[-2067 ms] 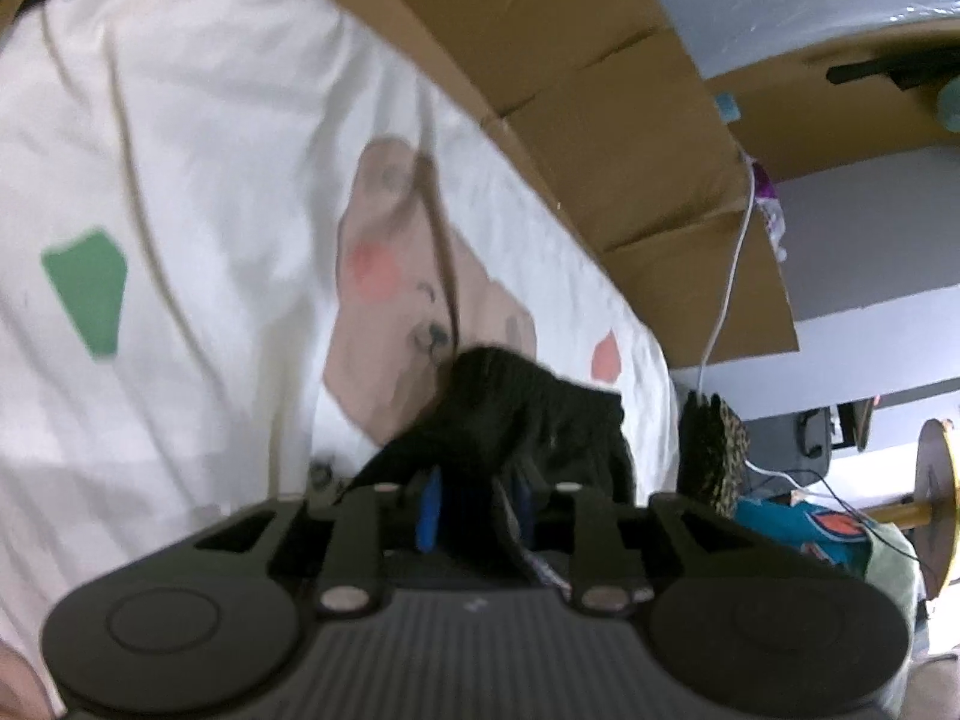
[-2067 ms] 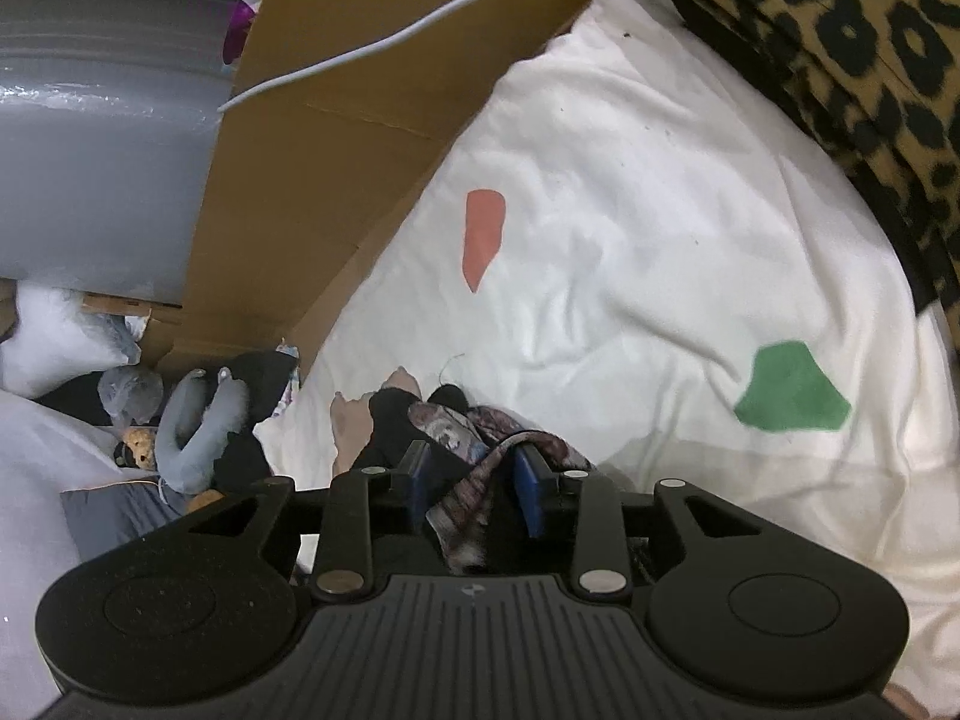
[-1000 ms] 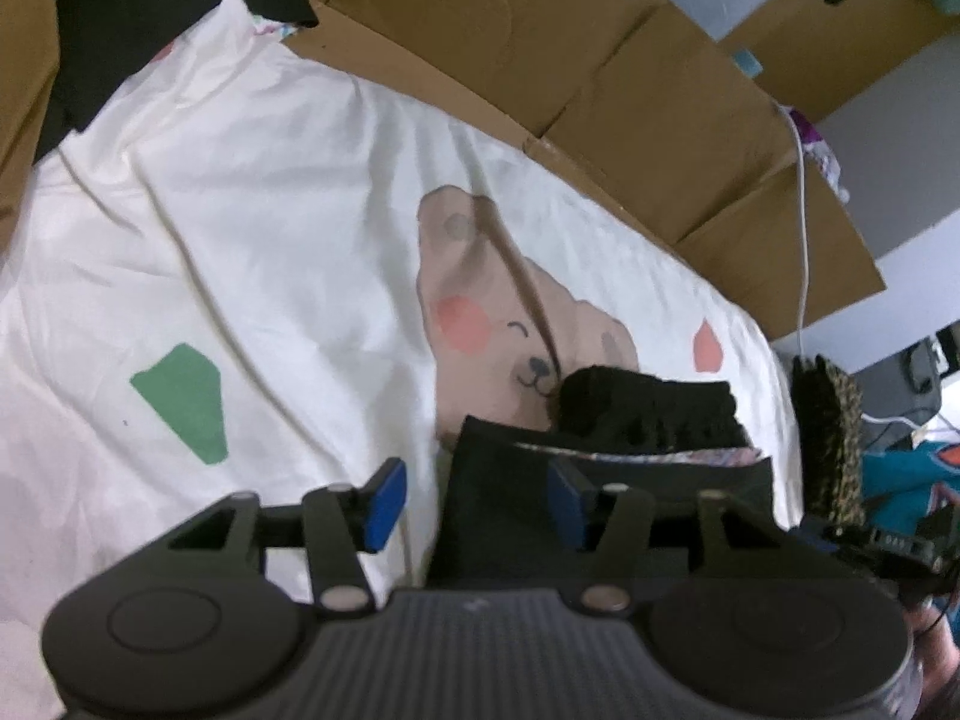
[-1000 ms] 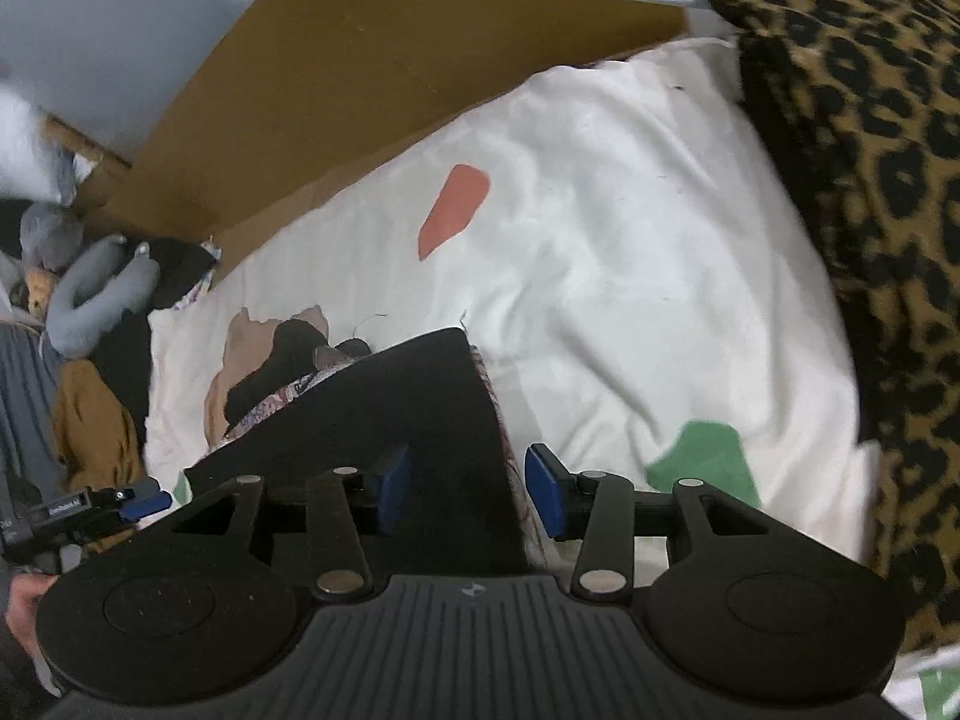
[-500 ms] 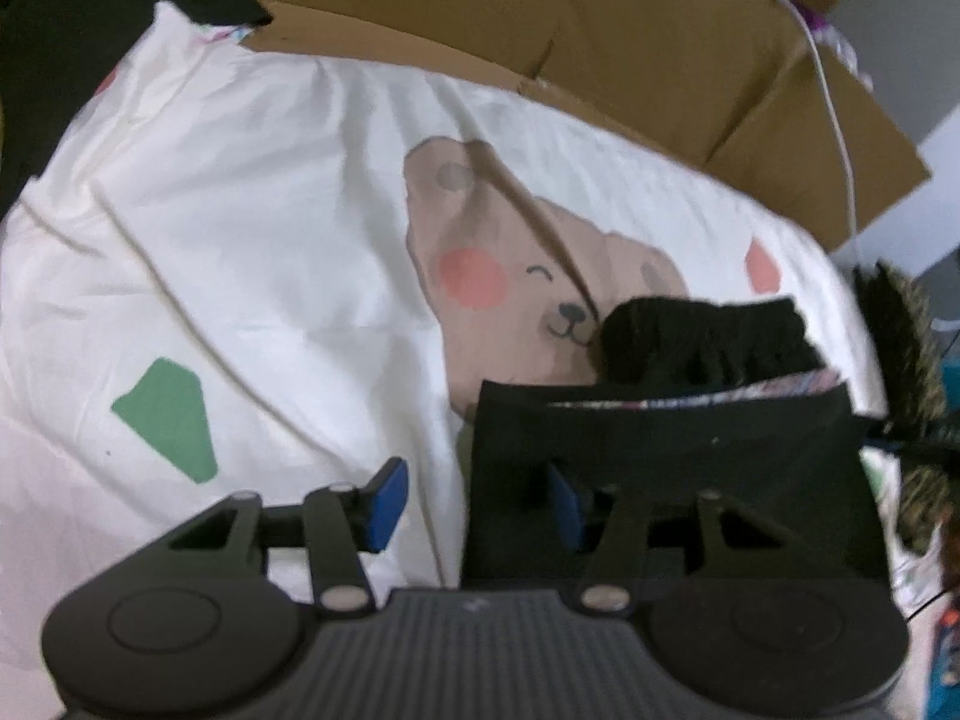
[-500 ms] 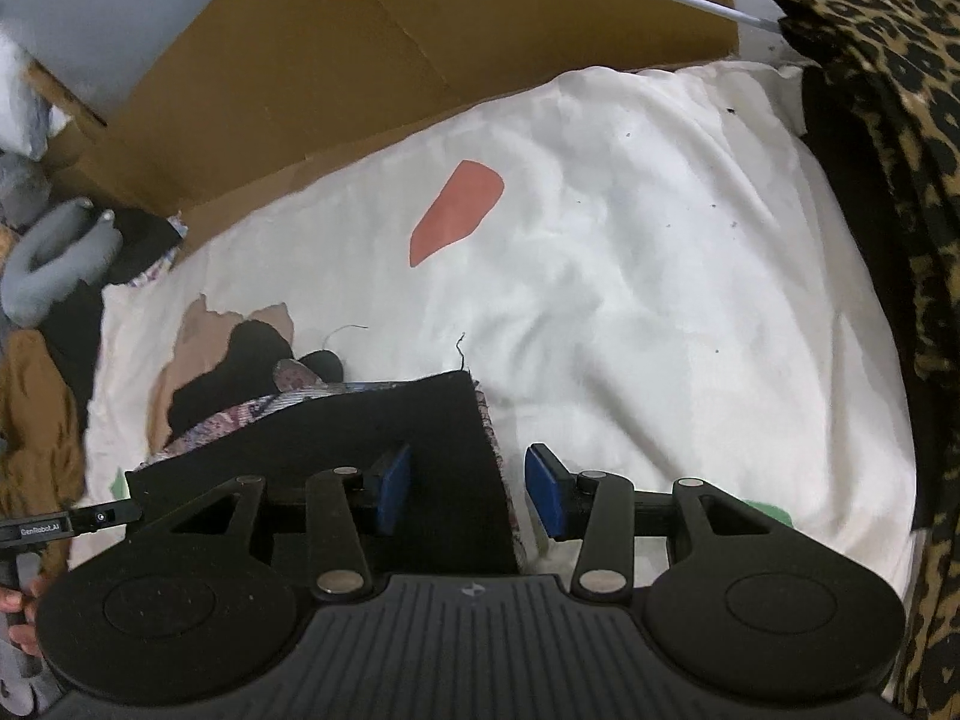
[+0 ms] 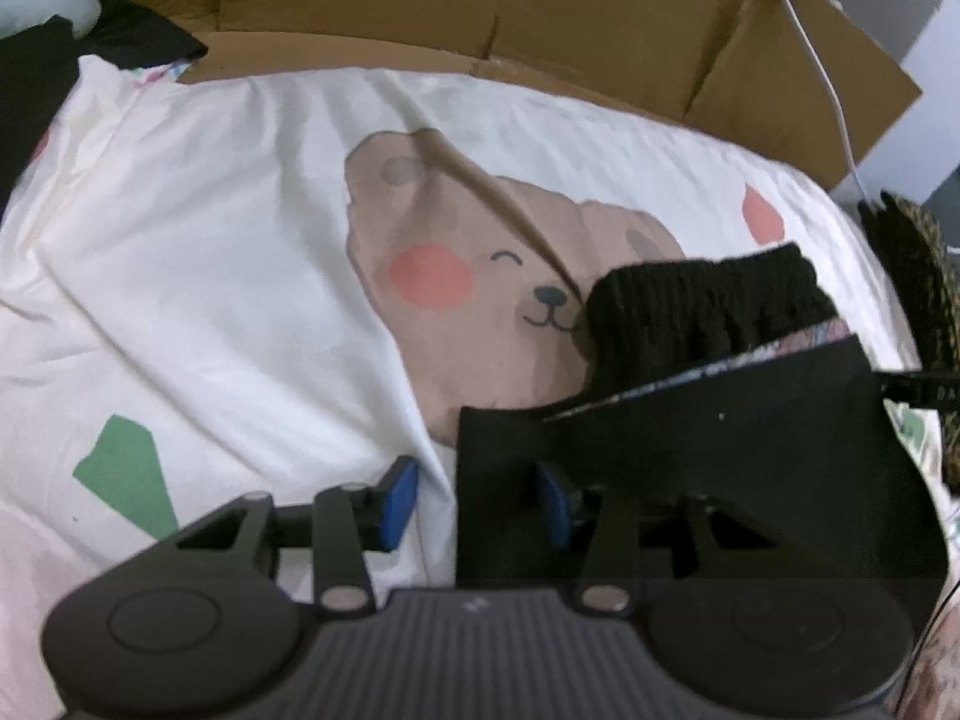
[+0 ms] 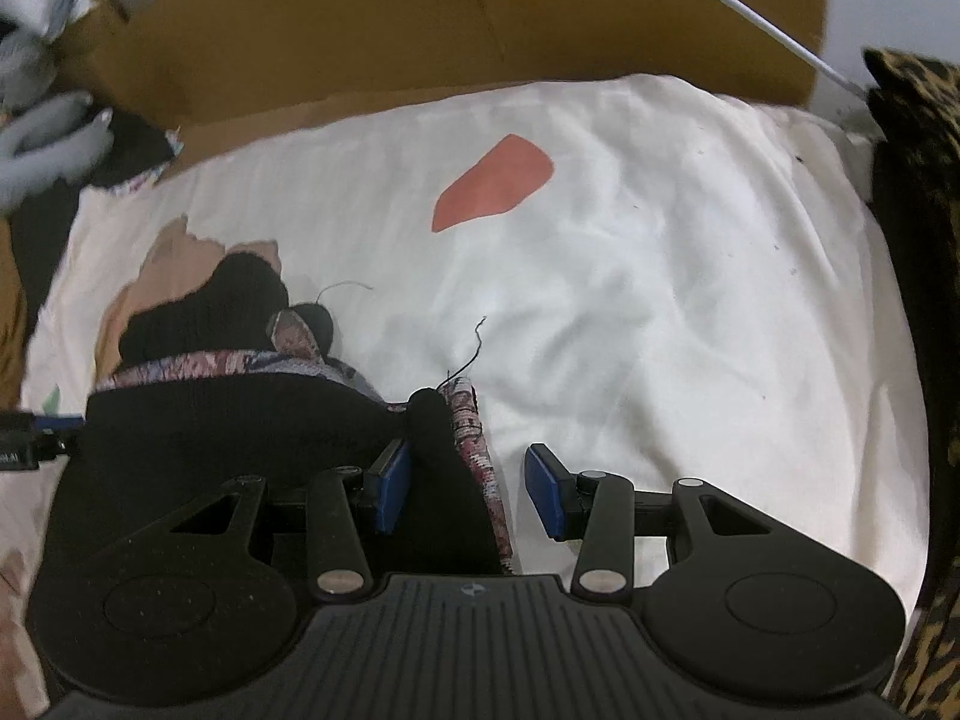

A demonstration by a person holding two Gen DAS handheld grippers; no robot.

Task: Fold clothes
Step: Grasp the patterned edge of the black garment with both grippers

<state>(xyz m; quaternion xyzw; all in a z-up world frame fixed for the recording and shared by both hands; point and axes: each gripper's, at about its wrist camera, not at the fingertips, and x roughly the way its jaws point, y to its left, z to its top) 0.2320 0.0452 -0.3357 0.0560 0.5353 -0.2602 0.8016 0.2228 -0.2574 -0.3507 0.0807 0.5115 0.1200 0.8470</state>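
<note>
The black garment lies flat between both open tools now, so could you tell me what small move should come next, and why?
Probably close both tools on the near corners of the black garment. The left tool and right tool are open, each straddling one edge, and the garment lies flat on the bear-print sheet, its patterned lining showing along the far edge, ready for another fold.

Bear-print sheet (image 7: 252, 252), cardboard (image 8: 372, 18), white cable (image 8: 750, 18).

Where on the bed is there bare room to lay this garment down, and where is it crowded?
Free: the sheet between the black garment and the leopard-print fabric, below the cardboard; also left of the bear print, around the green patch. Crowded: by both tools, where the garment and knit piece lie.
</note>
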